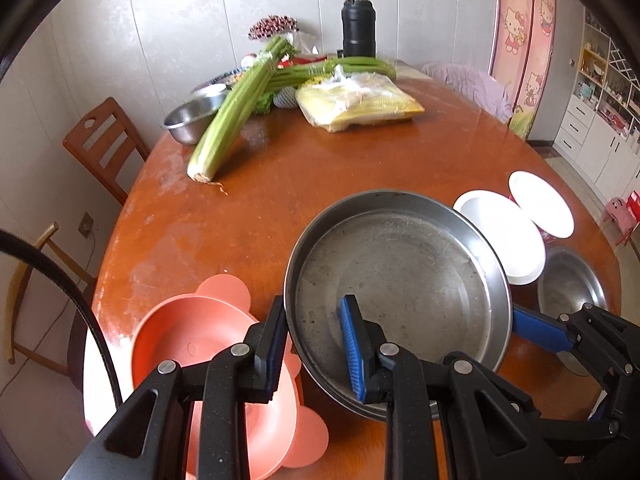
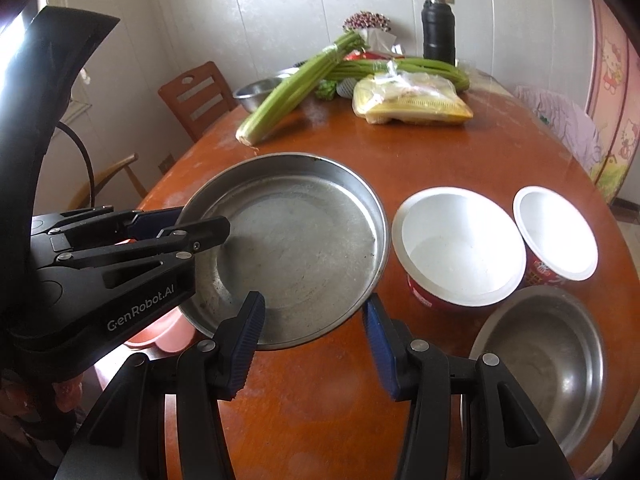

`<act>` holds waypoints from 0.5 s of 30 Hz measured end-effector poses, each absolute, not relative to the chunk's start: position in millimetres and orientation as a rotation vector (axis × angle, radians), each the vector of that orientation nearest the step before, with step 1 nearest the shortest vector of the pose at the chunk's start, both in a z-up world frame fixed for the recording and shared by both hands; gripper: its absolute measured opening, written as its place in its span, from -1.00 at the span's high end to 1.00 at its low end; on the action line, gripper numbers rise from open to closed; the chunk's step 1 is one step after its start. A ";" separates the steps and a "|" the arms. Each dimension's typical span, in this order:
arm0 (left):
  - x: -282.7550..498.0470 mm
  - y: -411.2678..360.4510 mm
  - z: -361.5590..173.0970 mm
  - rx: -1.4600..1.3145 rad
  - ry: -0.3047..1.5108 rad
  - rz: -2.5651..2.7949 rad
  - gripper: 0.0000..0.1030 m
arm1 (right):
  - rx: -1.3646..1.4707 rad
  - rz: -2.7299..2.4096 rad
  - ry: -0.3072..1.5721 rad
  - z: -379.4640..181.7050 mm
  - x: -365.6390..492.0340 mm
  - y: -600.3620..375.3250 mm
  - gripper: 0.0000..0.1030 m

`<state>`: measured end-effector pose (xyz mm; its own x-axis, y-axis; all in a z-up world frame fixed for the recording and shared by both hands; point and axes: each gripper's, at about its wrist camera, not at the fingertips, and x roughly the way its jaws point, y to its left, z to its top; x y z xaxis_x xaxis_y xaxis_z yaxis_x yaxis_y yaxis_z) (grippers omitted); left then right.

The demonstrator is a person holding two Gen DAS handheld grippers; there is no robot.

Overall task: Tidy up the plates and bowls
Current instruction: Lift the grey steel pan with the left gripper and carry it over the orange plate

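A large round steel pan [image 1: 400, 280] sits on the brown table, also in the right wrist view [image 2: 296, 248]. My left gripper [image 1: 316, 344] straddles its near-left rim, one finger inside and one outside, and looks closed on the rim. A pink bear-eared bowl [image 1: 192, 340] lies left of it. My right gripper [image 2: 312, 344] is open at the pan's near edge, holding nothing. Two red bowls with white insides [image 2: 460, 248] [image 2: 556, 232] and a steel bowl [image 2: 548, 360] stand to the right.
At the far end lie celery bunches [image 1: 236, 108], a yellow plastic bag [image 1: 360, 104], a steel bowl [image 1: 192, 116] and a black flask [image 1: 358, 24]. Wooden chairs [image 1: 104, 140] stand at the left. The table's edge [image 1: 108, 264] curves close at the left.
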<state>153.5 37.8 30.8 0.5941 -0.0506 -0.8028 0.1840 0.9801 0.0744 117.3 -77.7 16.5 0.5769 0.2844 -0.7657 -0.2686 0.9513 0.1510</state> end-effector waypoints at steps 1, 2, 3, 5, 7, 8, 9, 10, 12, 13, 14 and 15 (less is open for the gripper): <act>151.3 38.8 33.5 0.154 0.919 -0.136 0.49 | 0.017 0.326 0.893 18.7 115.1 -77.1 -0.02; 149.3 39.9 35.9 0.150 0.916 -0.133 0.49 | 0.015 0.332 0.885 21.4 112.6 -75.9 -0.02; 146.7 41.4 38.5 0.150 0.910 -0.128 0.49 | 0.012 0.337 0.882 23.1 111.2 -74.8 -0.02; 142.0 44.4 42.7 0.147 0.901 -0.125 0.48 | 0.010 0.344 0.876 26.8 108.4 -71.8 -0.02; 137.8 48.5 47.5 0.142 0.892 -0.118 0.47 | -0.003 0.355 0.865 31.3 104.3 -67.6 -0.02; 136.2 50.2 49.5 0.142 0.888 -0.116 0.46 | -0.006 0.358 0.860 33.6 102.3 -65.7 -0.02; 133.8 53.0 52.0 0.141 0.883 -0.108 0.45 | -0.011 0.366 0.852 36.0 100.2 -63.2 -0.02; 132.1 55.1 53.9 0.139 0.880 -0.102 0.45 | -0.015 0.373 0.849 37.8 98.4 -61.1 -0.02; 127.3 60.6 57.5 0.136 0.871 -0.094 0.44 | -0.019 0.384 0.839 42.6 94.4 -56.2 -0.02; 125.8 63.1 58.9 0.131 0.870 -0.088 0.44 | -0.026 0.390 0.833 44.7 93.0 -53.4 -0.02; 123.6 66.9 61.1 0.125 0.866 -0.085 0.44 | -0.033 0.396 0.830 46.6 91.6 -50.3 -0.02; 121.0 69.8 62.2 0.122 0.861 -0.080 0.44 | -0.039 0.402 0.826 48.5 90.3 -47.4 -0.02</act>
